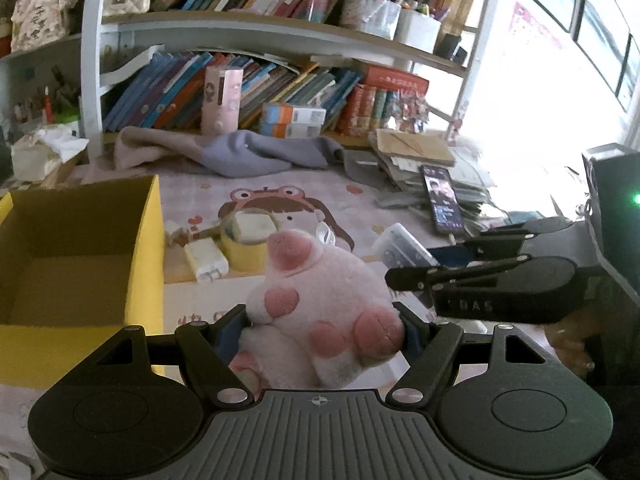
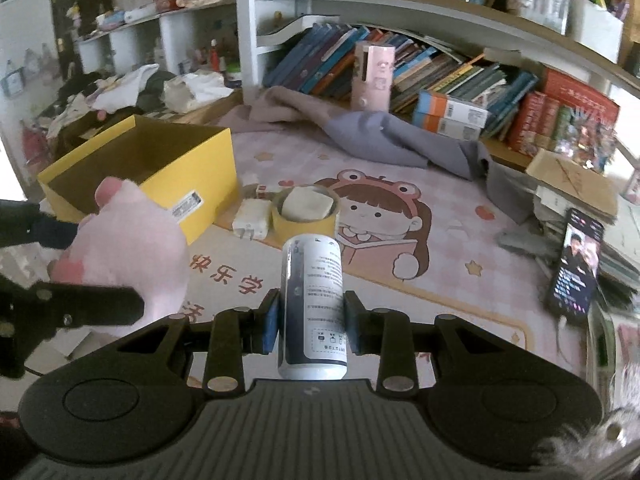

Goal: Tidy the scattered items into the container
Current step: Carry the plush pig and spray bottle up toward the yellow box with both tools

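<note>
My left gripper (image 1: pixel 322 326) is shut on a pink plush paw (image 1: pixel 320 304), held above the mat just right of the open yellow box (image 1: pixel 148 248). My right gripper (image 2: pixel 311 322) is shut on a white and dark cylindrical can (image 2: pixel 312 304), lifted over the mat. In the right wrist view the plush paw (image 2: pixel 136 256) and the left gripper's fingers (image 2: pixel 80 306) hang at the left, in front of the yellow box (image 2: pixel 192 176). On the mat lie a yellow tape roll (image 2: pixel 306 210) with a white block inside it and a white charger (image 2: pixel 250 220).
A grey and beige cloth (image 2: pixel 380 132) lies at the back of the mat under a bookshelf (image 2: pixel 440 72). A phone (image 2: pixel 576 264) leans on a pile of papers at the right. A clear case (image 1: pixel 402 246) lies behind the right gripper's fingers.
</note>
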Demonstrator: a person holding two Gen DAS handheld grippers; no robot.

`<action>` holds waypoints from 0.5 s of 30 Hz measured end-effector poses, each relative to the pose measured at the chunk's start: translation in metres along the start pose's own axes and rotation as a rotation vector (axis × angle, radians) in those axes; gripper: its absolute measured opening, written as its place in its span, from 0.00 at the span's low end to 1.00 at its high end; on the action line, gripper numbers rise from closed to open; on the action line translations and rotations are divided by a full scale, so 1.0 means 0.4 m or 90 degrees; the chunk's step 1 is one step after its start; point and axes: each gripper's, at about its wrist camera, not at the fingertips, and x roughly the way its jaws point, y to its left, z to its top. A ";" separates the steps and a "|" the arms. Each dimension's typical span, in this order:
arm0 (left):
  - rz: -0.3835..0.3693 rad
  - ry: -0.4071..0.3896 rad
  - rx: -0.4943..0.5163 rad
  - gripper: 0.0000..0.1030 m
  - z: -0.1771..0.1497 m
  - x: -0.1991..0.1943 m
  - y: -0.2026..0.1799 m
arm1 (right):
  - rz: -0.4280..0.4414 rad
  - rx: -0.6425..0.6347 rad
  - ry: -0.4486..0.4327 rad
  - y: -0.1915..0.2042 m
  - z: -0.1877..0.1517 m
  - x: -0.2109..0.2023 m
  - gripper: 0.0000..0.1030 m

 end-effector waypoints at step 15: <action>-0.026 0.021 -0.014 0.73 -0.141 -0.157 0.093 | -0.014 0.047 0.013 0.223 -0.102 -0.103 0.30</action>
